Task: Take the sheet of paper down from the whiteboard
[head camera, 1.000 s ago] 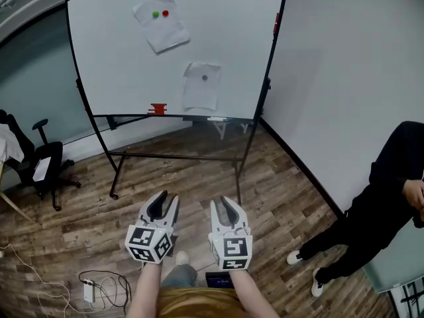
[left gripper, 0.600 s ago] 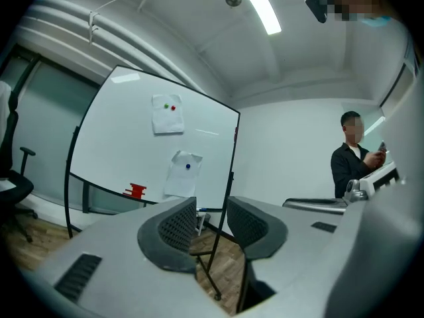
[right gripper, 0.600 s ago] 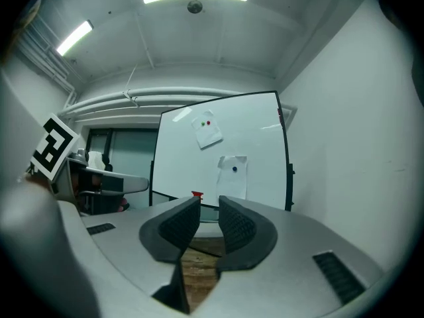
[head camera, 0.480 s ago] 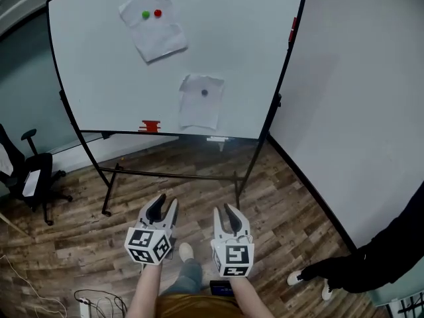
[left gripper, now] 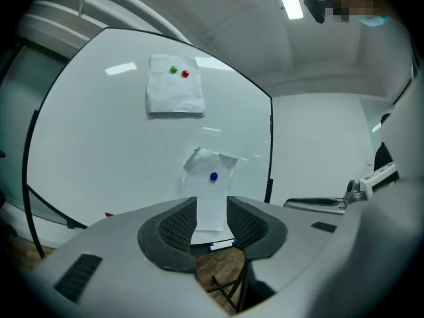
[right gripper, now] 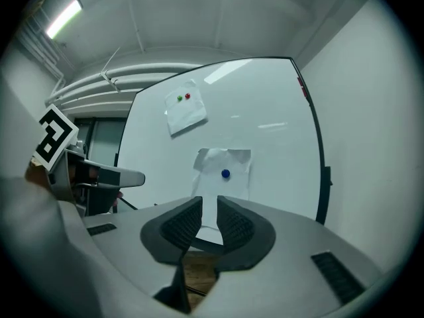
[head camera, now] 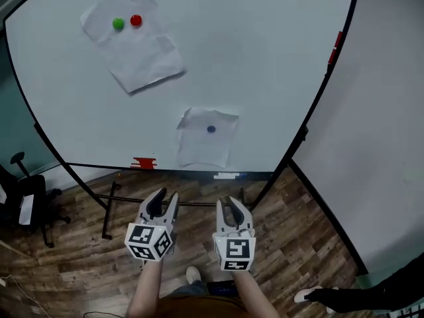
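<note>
Left gripper (head camera: 165, 197) jaws wide apart, empty. Right gripper (head camera: 230, 205) gap narrower, jaws just been closing, nothing between. Both bottom centre, side by side, aimed at the board; forearms cut off at the bottom edge. Sheet of paper (head camera: 204, 148) mid-frame under blue magnet (head camera: 211, 129) on whiteboard (head camera: 265, 78), top edge cropped.

The whiteboard (head camera: 278, 58) fills the top of the frame. The upper sheet (head camera: 142, 61) hangs on it at the upper left, with two magnets (head camera: 136, 20) on it. The lower sheet (head camera: 202, 152) hangs in the middle, with one magnet (head camera: 211, 129) on it. A chair (head camera: 28, 201) stands at the left edge, lower down.
</note>
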`<control>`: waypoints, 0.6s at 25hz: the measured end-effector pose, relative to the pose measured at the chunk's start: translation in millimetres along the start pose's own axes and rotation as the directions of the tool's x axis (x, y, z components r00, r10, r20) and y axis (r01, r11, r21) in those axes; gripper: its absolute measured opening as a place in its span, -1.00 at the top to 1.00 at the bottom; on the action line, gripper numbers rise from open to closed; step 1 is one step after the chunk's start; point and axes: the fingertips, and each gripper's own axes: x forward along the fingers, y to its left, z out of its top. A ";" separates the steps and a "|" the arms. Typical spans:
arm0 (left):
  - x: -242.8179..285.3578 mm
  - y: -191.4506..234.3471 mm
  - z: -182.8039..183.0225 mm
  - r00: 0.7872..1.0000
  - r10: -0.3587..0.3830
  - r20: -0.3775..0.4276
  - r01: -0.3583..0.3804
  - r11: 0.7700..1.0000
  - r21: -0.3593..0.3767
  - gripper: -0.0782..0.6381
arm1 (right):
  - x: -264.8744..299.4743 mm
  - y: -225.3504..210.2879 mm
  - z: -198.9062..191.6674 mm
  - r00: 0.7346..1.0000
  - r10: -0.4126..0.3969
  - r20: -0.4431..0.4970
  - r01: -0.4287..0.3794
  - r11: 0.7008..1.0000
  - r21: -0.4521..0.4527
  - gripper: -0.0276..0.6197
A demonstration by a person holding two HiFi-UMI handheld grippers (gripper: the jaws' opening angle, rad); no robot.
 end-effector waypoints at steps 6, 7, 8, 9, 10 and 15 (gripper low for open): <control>68.2 39.6 5.7 0.998 -0.052 -0.029 0.052 0.999 -0.001 0.37 | 71.5 -7.4 -4.7 0.999 -0.012 -0.033 0.011 1.000 -0.016 0.63; 77.6 43.4 8.1 0.998 -0.061 -0.028 0.061 0.998 0.000 0.37 | 79.3 -9.3 -3.8 0.999 -0.018 -0.034 0.017 1.000 -0.018 0.62; 85.6 46.1 9.7 0.997 -0.067 -0.027 0.067 0.998 -0.001 0.37 | 85.3 -11.2 -3.5 0.999 -0.023 -0.037 0.022 1.000 -0.019 0.62; 92.6 48.0 10.6 0.997 -0.073 -0.027 0.073 0.997 -0.003 0.37 | 90.2 -13.2 -3.3 0.999 -0.028 -0.041 0.027 0.999 -0.020 0.61; 98.9 49.1 11.4 0.997 -0.078 -0.027 0.078 0.997 -0.007 0.37 | 94.5 -15.7 -2.9 0.998 -0.034 -0.044 0.033 0.999 -0.021 0.61; 119.3 58.8 17.3 0.997 -0.072 -0.015 0.072 0.997 -0.022 0.37 | 115.7 -27.7 2.1 0.997 -0.056 -0.048 0.055 0.998 -0.029 0.58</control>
